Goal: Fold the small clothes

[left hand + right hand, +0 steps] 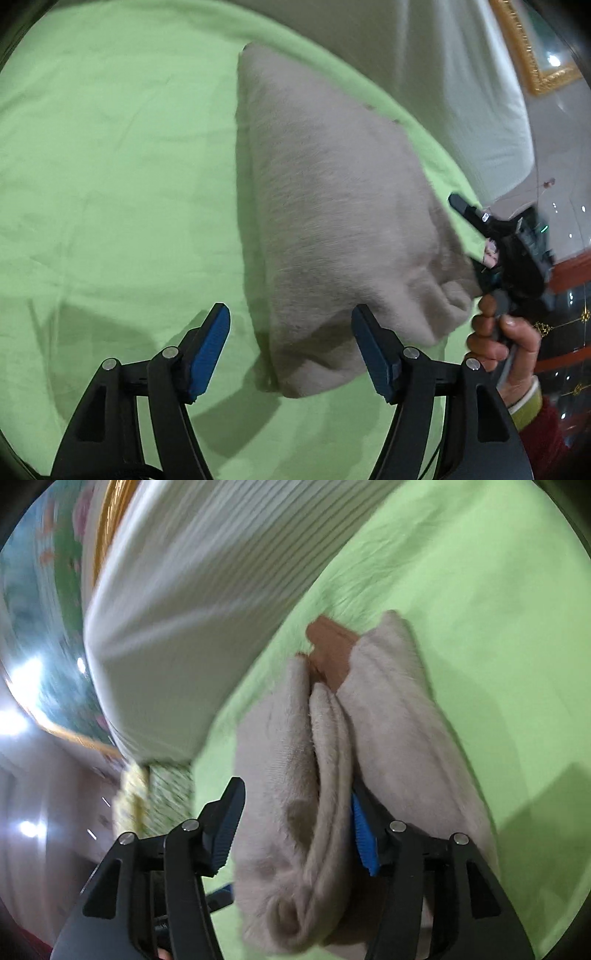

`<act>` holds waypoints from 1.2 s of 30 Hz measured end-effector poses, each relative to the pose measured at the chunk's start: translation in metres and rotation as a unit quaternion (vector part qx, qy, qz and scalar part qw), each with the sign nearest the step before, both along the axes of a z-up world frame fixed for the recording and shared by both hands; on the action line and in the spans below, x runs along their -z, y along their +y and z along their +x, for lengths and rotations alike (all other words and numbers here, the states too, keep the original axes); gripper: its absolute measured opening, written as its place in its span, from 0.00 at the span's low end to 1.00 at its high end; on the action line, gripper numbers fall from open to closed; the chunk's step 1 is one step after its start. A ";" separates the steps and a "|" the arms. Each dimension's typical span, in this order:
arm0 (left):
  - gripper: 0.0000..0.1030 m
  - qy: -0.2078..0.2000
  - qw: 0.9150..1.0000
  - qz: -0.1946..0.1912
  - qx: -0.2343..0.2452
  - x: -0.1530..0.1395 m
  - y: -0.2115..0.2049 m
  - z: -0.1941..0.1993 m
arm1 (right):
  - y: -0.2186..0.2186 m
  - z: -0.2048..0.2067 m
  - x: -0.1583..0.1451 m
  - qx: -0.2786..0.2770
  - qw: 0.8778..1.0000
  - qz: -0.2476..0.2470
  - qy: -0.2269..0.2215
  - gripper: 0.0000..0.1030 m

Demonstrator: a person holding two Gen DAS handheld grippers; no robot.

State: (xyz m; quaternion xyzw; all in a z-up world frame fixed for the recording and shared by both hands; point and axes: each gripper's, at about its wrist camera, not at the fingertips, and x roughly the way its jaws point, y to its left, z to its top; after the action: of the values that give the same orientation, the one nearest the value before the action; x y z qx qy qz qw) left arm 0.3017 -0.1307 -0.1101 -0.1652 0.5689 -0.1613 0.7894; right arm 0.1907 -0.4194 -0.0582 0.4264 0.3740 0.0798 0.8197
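Observation:
A folded beige fuzzy garment [332,221] lies on the light green sheet [110,166]. It also shows in the right wrist view [295,794], bunched in thick folds with a brown patch [330,650] at its far end. My left gripper [291,347] is open and empty, with the garment's near edge between its fingers. My right gripper [295,830] is open, with folds of the garment lying between its blue pads. In the left wrist view the right gripper [495,243] is at the garment's right end, held by a hand [502,343].
A white striped pillow [203,609] lies along the far side of the bed and shows in the left wrist view [461,92]. A gold picture frame [532,55] hangs behind. Dark red furniture [569,295] stands at the right.

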 end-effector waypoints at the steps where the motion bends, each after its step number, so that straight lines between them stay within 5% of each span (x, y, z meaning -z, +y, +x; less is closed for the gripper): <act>1: 0.68 0.003 1.000 0.000 0.000 0.004 -0.001 0.002 | 0.009 0.006 -0.004 -0.016 1.000 -0.024 0.004 0.56; 7: 0.72 0.014 0.999 0.020 0.027 0.019 -0.024 0.013 | 0.080 0.040 -0.018 -0.123 0.966 -0.220 0.062 0.56; 8: 0.72 0.014 0.999 0.025 0.032 0.020 -0.021 0.013 | 0.085 0.041 -0.018 -0.130 0.962 -0.231 0.064 0.43; 9: 0.72 0.013 0.999 0.029 0.039 0.018 -0.022 0.012 | 0.087 0.041 -0.022 -0.127 0.959 -0.244 0.066 0.19; 12: 0.72 0.009 0.998 0.036 0.057 0.018 -0.030 0.008 | 0.082 0.031 -0.052 -0.108 0.970 -0.216 0.025 0.16; 16: 0.77 -0.003 0.995 0.052 0.086 0.019 -0.040 0.002 | 0.062 -0.011 -0.090 -0.046 0.977 -0.207 -0.037 0.15; 19: 0.77 -0.006 0.991 0.077 0.109 0.022 -0.049 -0.004 | 0.032 -0.029 -0.066 0.010 0.982 -0.188 -0.015 0.16; 21: 0.77 -0.006 0.989 0.087 0.121 0.023 -0.054 -0.013 | 0.013 -0.030 -0.029 0.017 0.986 -0.160 0.042 0.27; 23: 0.77 -0.009 0.987 0.092 0.134 0.023 -0.057 -0.020 | 0.003 -0.041 -0.014 0.022 0.989 -0.139 0.041 0.34; 26: 0.77 -0.021 0.984 0.106 0.140 0.023 -0.058 -0.030 | -0.003 -0.060 -0.027 0.056 0.989 -0.136 0.025 0.46; 29: 0.77 -0.029 0.982 0.126 0.137 0.027 -0.058 -0.041 | -0.002 -0.085 -0.054 0.079 0.984 -0.162 -0.010 0.47; 33: 0.77 -0.045 0.983 0.138 0.109 0.030 -0.059 -0.048 | 0.029 -0.103 -0.084 0.014 0.979 -0.199 -0.036 0.47; 36: 0.77 -0.053 0.984 0.140 0.091 0.033 -0.055 -0.057 | 0.050 -0.099 -0.085 -0.052 0.975 -0.214 -0.013 0.47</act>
State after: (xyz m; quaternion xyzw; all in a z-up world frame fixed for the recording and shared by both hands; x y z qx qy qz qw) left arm 0.2447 -0.1861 -0.1429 0.0085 0.5557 -0.1596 0.8159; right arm 0.0916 -0.3699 0.0267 0.2196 0.3933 0.0464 0.8916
